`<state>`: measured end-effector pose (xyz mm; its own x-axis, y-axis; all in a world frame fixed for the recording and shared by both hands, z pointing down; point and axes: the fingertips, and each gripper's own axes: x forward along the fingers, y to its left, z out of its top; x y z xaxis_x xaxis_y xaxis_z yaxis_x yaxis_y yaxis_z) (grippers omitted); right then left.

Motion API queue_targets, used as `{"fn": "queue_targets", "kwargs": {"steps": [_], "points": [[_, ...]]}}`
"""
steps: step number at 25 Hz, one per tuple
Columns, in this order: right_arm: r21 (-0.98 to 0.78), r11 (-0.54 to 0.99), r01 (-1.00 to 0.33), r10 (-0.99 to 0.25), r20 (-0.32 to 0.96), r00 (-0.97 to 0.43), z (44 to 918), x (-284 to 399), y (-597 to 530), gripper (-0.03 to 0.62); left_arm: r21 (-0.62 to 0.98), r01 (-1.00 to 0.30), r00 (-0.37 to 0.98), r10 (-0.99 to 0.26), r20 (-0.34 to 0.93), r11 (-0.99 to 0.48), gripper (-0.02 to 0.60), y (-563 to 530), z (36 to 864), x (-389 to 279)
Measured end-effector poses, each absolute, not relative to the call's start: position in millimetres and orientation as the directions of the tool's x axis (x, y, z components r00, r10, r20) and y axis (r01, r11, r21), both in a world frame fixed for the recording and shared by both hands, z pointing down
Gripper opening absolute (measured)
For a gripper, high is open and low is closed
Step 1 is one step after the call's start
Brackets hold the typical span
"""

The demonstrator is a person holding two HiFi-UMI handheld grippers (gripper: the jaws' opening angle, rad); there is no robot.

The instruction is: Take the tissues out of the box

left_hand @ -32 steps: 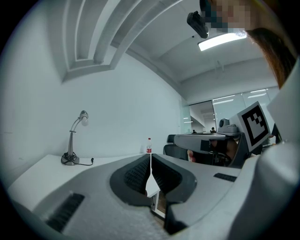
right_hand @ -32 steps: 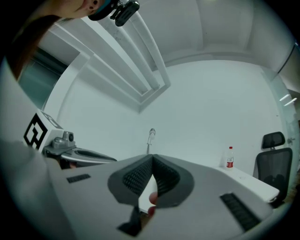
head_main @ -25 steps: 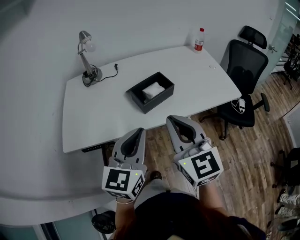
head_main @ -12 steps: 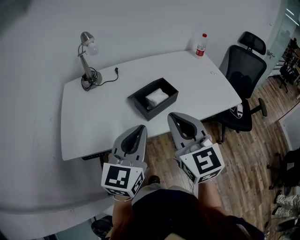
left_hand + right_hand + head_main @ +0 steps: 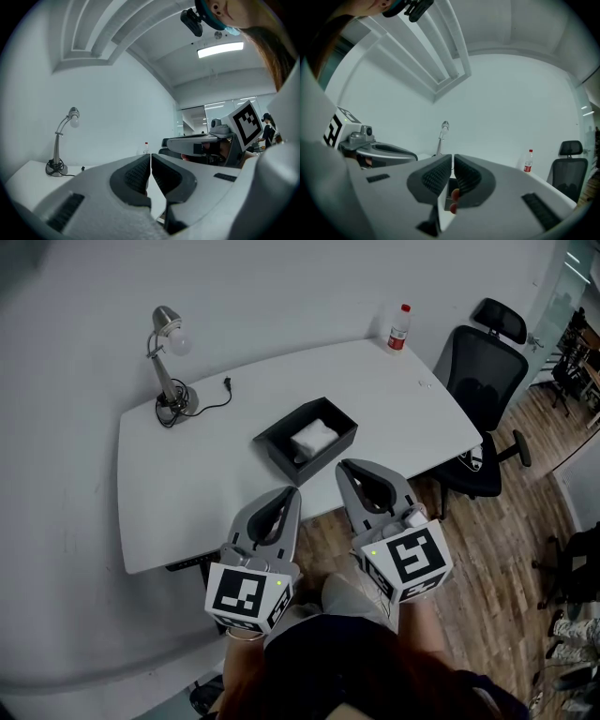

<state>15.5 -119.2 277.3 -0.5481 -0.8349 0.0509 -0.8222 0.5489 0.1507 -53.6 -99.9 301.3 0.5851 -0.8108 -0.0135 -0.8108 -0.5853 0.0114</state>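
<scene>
White tissues (image 5: 314, 435) lie inside the black box (image 5: 274, 446) on the table (image 5: 178, 493), a little way ahead of the fingers. Both hands have slid closer to the box than they were a second ago, yet nothing touches it. The left gripper (image 5: 290, 493) and the right gripper (image 5: 346, 470) are both pinched together with nothing between their fingers. So the reach has only started. No tissue is out yet, and I think the fingers must spread before they can grab.
</scene>
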Motion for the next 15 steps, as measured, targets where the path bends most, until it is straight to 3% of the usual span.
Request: {"fn": "queue_targets", "kwargs": {"steps": [15], "points": [[0.178, 0.567, -0.804, -0.823, 0.119, -0.555, 287, 7, -144, 0.067, 0.007, -0.801, 0.598, -0.801, -0.002, -0.598, 0.026, -122, 306, -55]]}}
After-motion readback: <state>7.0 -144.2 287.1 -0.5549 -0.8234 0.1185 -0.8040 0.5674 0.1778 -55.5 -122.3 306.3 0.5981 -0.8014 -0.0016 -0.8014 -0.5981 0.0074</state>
